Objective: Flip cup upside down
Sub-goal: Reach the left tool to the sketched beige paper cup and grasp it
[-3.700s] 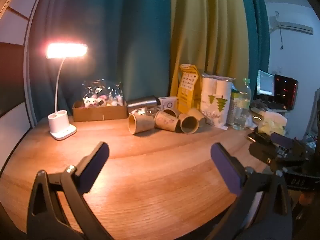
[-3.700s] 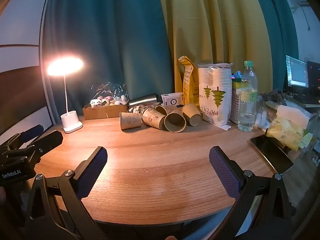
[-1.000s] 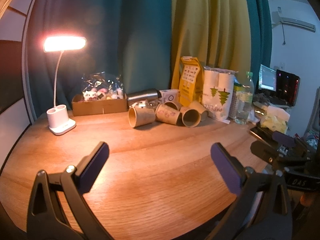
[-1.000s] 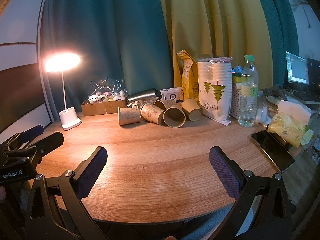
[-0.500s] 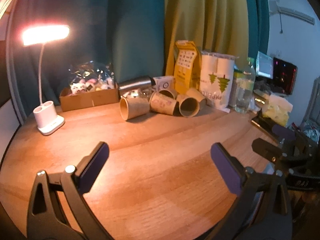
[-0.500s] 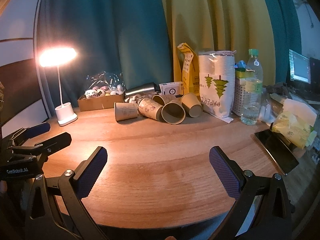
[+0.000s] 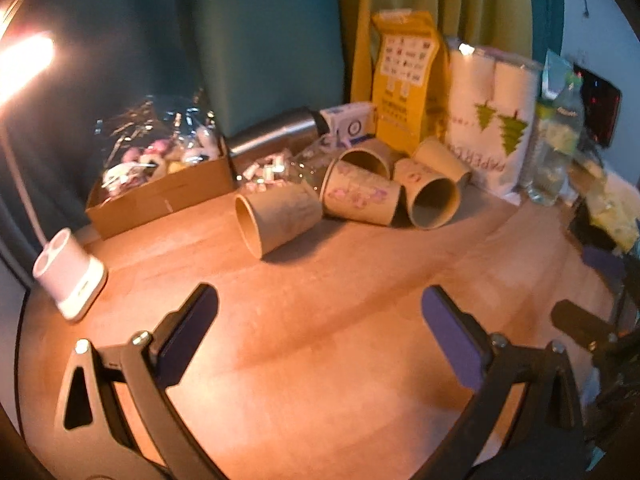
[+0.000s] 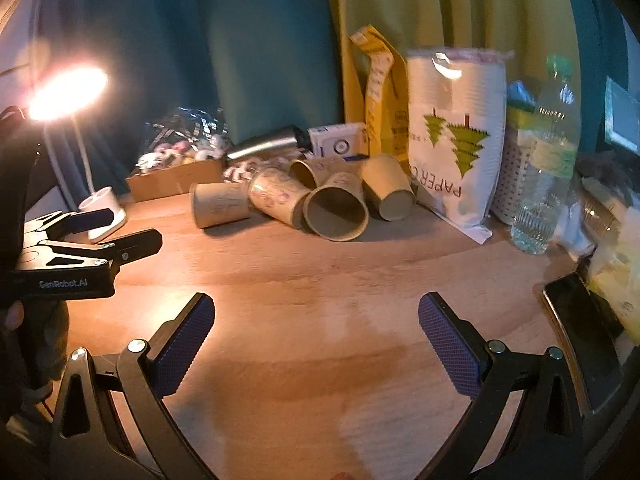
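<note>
Brown cups (image 7: 280,220) (prints blurred), sideways

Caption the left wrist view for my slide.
Open left gripper faces paper cups lying on their sides on the wooden table.

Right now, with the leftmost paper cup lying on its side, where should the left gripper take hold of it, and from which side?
Grip the leftmost paper cup across its side wall near the middle, coming from the front with the open left gripper. It lies apart from the pile at its open end, mouth toward the lamp base. Its closed end touches the next cup, so avoid that end.
</note>
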{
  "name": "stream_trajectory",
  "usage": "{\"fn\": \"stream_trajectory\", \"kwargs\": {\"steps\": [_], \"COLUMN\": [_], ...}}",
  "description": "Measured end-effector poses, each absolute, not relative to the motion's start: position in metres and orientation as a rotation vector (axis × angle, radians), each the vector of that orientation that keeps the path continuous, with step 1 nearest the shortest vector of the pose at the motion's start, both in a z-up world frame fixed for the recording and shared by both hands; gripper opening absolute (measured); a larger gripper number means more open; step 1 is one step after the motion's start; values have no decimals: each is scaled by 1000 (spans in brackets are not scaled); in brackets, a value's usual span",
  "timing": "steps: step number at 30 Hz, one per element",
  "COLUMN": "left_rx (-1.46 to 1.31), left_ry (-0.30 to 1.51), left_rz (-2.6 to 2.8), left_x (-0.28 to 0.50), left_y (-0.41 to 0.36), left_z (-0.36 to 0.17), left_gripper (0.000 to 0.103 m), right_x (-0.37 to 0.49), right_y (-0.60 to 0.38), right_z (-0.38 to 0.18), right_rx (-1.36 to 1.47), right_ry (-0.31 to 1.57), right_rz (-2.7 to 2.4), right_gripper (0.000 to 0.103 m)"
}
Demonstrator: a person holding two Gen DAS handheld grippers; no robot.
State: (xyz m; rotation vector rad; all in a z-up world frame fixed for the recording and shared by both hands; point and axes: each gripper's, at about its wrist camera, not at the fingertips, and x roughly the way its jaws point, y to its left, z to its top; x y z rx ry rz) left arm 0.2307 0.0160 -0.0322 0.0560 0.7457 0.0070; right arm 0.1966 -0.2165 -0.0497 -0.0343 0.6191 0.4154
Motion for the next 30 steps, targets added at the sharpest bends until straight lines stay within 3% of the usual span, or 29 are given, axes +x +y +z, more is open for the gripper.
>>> {"fn": "stream_trajectory", "kwargs": {"steps": [14,23,26,30], "left_rx": [361,541,552,569], "left_ry": [918,1016,1010,1005], "left_rz": [-17,-49,-78,-86], "left_x": [366,400,400,399], "left_y": [32,32,30,28], "left_z": [-82,-115,-114,-114], "left_gripper": [103,101,89,85], "right_x": [278,288,289,285], "right_y": [-210,-214,-216,-216], "right_z": [-71,-80,-81,-82], "right_rx": [10,53,64,71], "right_ry": [759,780,779,782], "right_rz": [400,392,385,380], "right_gripper": [103,103,103,103]}}
